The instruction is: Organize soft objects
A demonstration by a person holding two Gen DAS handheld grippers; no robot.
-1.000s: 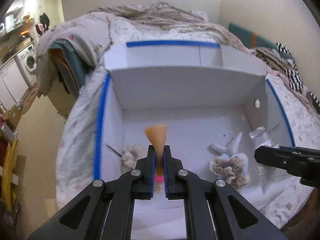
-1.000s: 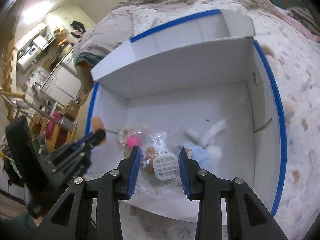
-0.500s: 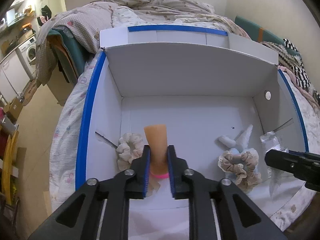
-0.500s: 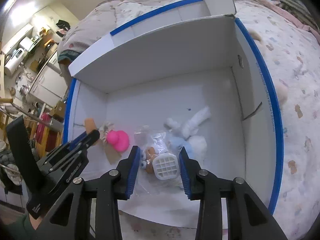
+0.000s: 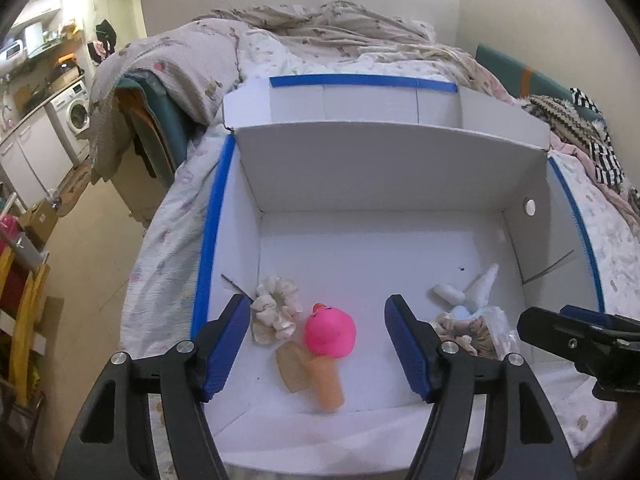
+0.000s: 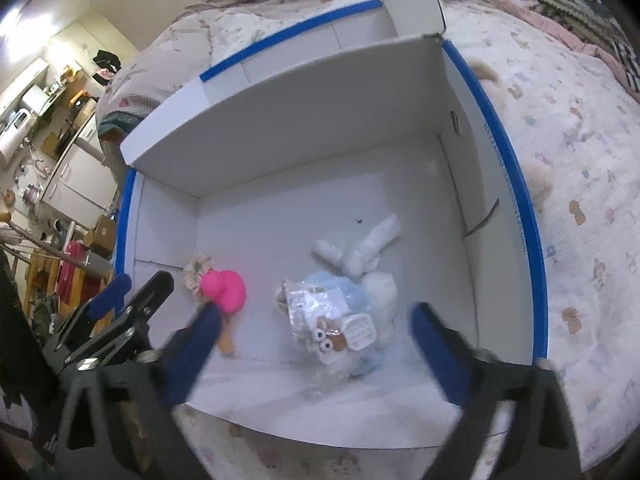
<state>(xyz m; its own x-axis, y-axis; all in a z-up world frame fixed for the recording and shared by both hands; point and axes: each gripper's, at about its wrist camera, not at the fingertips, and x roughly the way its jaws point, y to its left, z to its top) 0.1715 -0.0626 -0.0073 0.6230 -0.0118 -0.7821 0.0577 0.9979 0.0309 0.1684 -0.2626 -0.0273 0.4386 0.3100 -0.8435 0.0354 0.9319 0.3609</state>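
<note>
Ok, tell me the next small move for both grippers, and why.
Probably lift both clear of the white box. The pink toy lies on its floor under the opening left gripper; the clear bag lies below the opening right gripper. Neither is gripped.

Bed (image 5: 168, 248) carries a white box (image 5: 384, 168) (blue-edged), rumpled blankets (image 5: 320, 28).

left gripper (image 5: 316, 354) fingers opening, empty | right gripper (image 6: 316, 356) fingers opening, empty
</note>
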